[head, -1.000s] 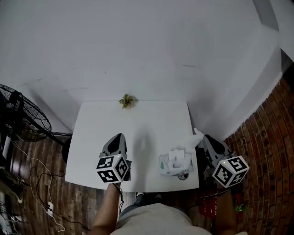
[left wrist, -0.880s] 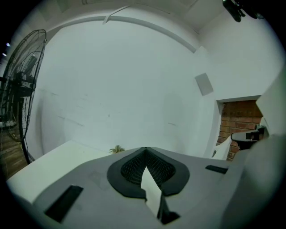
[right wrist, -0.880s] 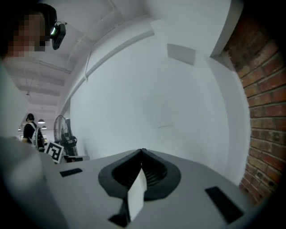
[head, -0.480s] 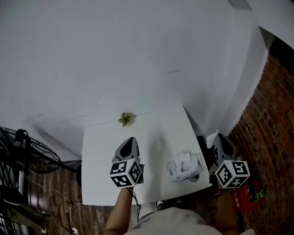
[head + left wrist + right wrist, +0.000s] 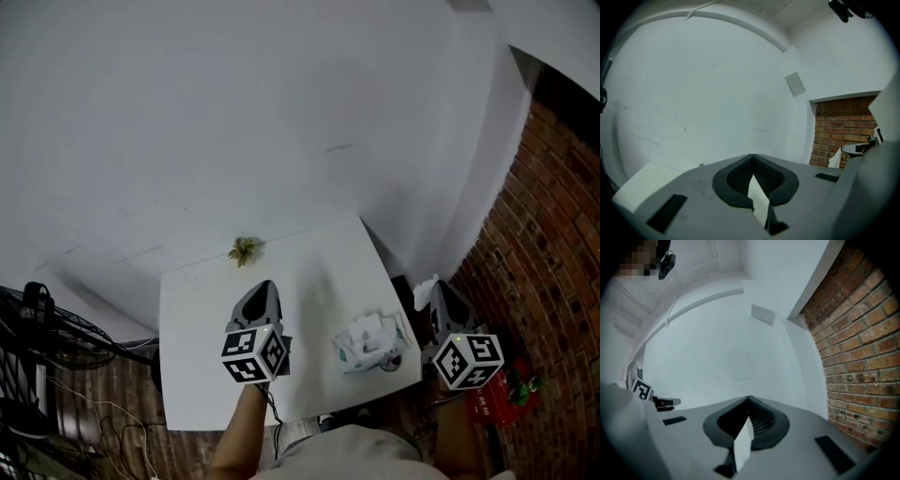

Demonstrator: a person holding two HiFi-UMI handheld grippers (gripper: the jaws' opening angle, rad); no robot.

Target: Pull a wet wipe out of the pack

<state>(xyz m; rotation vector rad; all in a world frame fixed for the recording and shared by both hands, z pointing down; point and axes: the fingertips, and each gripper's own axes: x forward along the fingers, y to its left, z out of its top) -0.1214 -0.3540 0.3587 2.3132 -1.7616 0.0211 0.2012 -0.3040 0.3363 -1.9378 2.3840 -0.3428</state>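
The white table [image 5: 197,375] stands against the white wall [image 5: 234,112], and the pack [image 5: 373,349] lies on it close to the front right corner, a crumpled white tuft standing up out of its top. The left gripper [image 5: 259,291] is held up over the tabletop, left of the pack and well apart from it, nearer the front edge than the far one. Its own view looks at the wall, and there its fingers [image 5: 740,171] are pressed together, meeting at the tip with nothing sticking out beyond them. The right gripper [image 5: 437,292] is out past the table's right edge, off the tabletop altogether, next to the brick wall [image 5: 553,234]. Its fingers [image 5: 761,420] are also closed tip to tip, and they pinch the wet wipe [image 5: 425,292], which shows from above as a small white rag poking from the tip. From the left gripper's side the same rag [image 5: 834,159] hangs at the end of the right gripper [image 5: 848,150]. The wipe is apart from the pack and clear of the tuft. A little plant sprig [image 5: 246,249] sits at the middle of the far edge, and a fan [image 5: 42,323] stands on the floor off the left edge.
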